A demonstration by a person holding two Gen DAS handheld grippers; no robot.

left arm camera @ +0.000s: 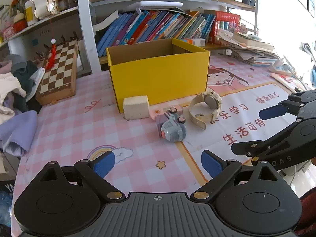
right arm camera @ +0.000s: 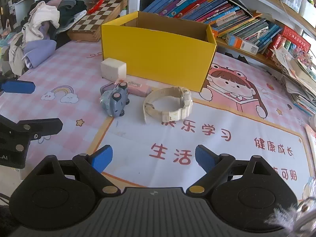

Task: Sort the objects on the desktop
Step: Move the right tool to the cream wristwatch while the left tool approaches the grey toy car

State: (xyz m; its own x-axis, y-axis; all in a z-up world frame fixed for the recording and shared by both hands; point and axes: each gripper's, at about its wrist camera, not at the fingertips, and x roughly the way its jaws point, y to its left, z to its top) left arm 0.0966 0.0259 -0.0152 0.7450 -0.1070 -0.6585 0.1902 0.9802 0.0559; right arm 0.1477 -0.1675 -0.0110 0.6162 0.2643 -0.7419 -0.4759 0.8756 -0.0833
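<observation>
A yellow cardboard box (left arm camera: 158, 77) (right arm camera: 158, 59) stands open at the back of the pink desk mat. In front of it lie a cream block (left arm camera: 136, 107) (right arm camera: 113, 69), a pink eraser (left arm camera: 167, 111) (right arm camera: 136, 86), a blue-grey toy car on its side (left arm camera: 171, 127) (right arm camera: 115, 101) and a cream wristwatch (left arm camera: 204, 105) (right arm camera: 167, 104). My left gripper (left arm camera: 158, 165) is open, low over the mat, well short of the toy car. My right gripper (right arm camera: 154, 159) is open too, nearer than the watch, with nothing between its fingers. The right gripper also shows at the right edge of the left wrist view (left arm camera: 254, 130).
A chessboard case (left arm camera: 59, 73) (right arm camera: 98, 22) leans at the back left beside a pile of clothes (right arm camera: 43, 35). Books (left arm camera: 158, 27) fill the shelf behind the box. Stacked papers (left arm camera: 252, 49) sit at the back right. A purple cloth (left arm camera: 17, 132) lies at the mat's left edge.
</observation>
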